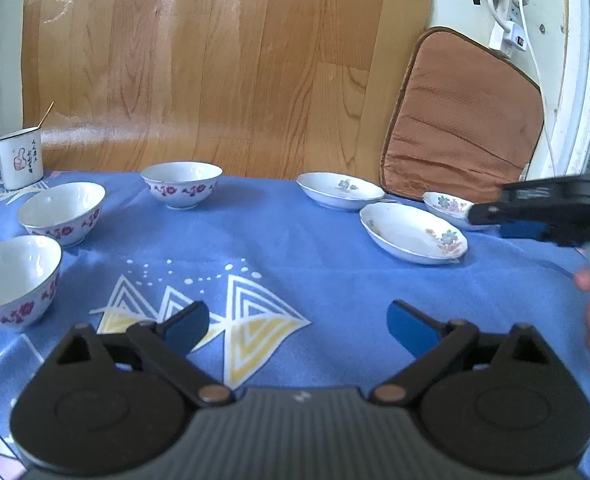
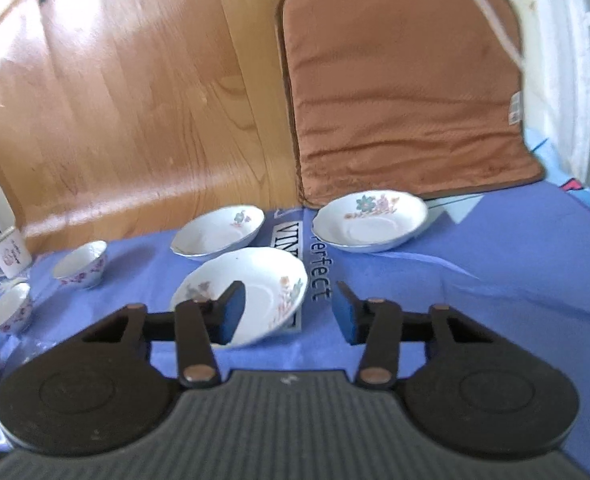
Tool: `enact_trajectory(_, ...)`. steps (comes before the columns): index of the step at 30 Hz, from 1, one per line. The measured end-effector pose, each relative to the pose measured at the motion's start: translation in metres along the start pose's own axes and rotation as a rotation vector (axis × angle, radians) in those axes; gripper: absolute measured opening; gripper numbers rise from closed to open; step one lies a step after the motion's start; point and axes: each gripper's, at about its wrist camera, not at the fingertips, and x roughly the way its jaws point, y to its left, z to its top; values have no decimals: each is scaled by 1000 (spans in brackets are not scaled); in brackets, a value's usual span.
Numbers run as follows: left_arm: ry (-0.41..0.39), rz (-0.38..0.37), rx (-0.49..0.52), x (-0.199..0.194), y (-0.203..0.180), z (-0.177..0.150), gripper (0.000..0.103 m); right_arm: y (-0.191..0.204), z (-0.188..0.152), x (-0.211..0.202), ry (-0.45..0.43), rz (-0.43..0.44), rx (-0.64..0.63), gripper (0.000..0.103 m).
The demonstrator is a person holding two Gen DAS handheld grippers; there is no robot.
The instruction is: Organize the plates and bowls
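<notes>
Three white bowls with purple flowers stand on the blue cloth at the left: a near bowl (image 1: 15, 280), a middle bowl (image 1: 61, 212) and a far bowl (image 1: 181, 184). Three shallow flowered plates lie at the right: a near plate (image 1: 413, 232), a far plate (image 1: 341, 190) and a right plate (image 1: 447, 206). My left gripper (image 1: 297, 326) is open and empty above the cloth's middle. My right gripper (image 2: 291, 314) is open, its left finger over the near plate (image 2: 255, 284). The far plate (image 2: 219, 232) and right plate (image 2: 371, 222) lie beyond it.
An enamel mug (image 1: 17, 164) stands at the far left corner. A brown cushion (image 1: 463, 120) leans against the wall behind the plates. A wooden board (image 1: 215, 60) stands behind the table. Cables and a power strip (image 1: 509, 12) hang on the wall at right.
</notes>
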Motion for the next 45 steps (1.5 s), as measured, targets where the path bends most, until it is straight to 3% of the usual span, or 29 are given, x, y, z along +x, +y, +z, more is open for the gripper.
enact_trajectory(3,5,-2,-7,1,0,1,96,0,7,31,85,-25,-4,42)
enact_trajectory(5,7,-4,-12,1,2,1,95,-7,9,50,162,-25,54,31)
enact_trajectory(6,9,-7,-16,1,2,1,95,-13,9,58,204,-6,96,16)
enact_trajectory(7,13,-11,-20,2,3,1,93,-17,9,59,216,24,134,13)
enact_trajectory(9,22,-35,-37,2,7,3,90,-18,9,51,235,46,173,12)
enact_trajectory(14,30,-148,-107,-9,21,20,87,-16,-9,-3,293,211,249,13)
enact_trajectory(18,132,-206,-147,-3,26,28,87,-13,-36,-47,333,329,256,13)
enact_trajectory(20,196,-247,-160,6,25,26,82,-15,-48,-60,357,374,276,13)
enact_trajectory(21,221,-261,-165,10,23,24,76,-16,-54,-66,366,386,288,13)
enact_trajectory(22,243,-271,-166,13,20,23,63,-16,-59,-70,372,391,293,13)
enact_trajectory(25,280,-256,-123,18,7,19,30,-11,-66,-78,360,376,251,14)
enact_trajectory(27,303,-262,-112,18,-3,15,16,-8,-67,-78,343,364,226,15)
enact_trajectory(30,317,-250,-101,17,-17,18,16,-12,-66,-72,329,344,212,15)
enact_trajectory(34,334,-313,-61,22,-53,25,16,-31,-67,-98,235,275,167,14)
enact_trajectory(40,309,-401,115,33,-143,33,16,-86,-71,-135,123,126,224,14)
enact_trajectory(45,329,-481,192,51,-207,29,16,-137,-76,-155,63,13,309,15)
